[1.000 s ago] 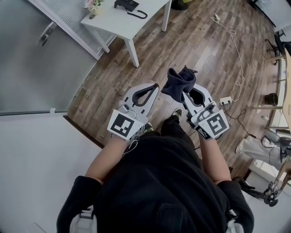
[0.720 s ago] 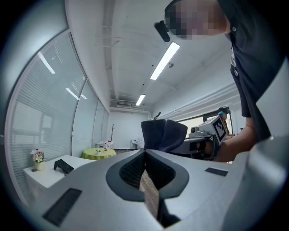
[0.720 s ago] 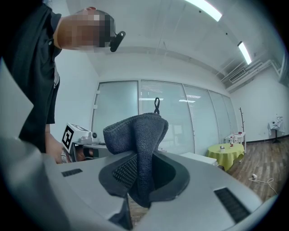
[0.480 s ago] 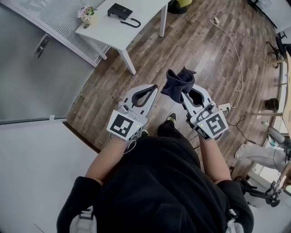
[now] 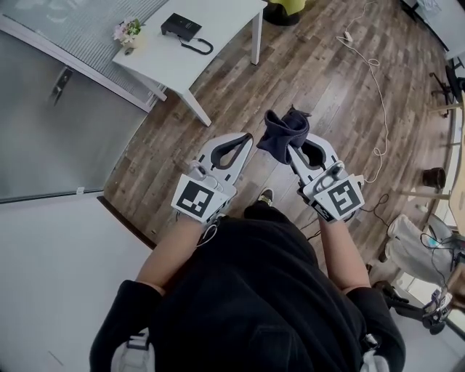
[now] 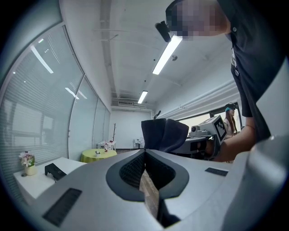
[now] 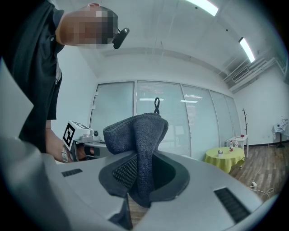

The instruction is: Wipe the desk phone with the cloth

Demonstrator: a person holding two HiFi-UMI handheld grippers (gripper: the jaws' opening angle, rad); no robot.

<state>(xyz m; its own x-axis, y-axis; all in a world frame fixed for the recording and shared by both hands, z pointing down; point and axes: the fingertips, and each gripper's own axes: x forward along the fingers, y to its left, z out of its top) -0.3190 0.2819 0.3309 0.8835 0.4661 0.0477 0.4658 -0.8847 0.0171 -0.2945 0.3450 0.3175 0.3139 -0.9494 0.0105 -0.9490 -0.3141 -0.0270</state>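
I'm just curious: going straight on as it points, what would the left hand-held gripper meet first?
Probably the dark cloth pinched in the right hand-held gripper, just ahead of the left hand-held gripper, though depth is unclear.

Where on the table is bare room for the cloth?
The table is bare right of the phone, to its right edge, and along the near edge below the cord. Crowded at left, between flowers and phone.
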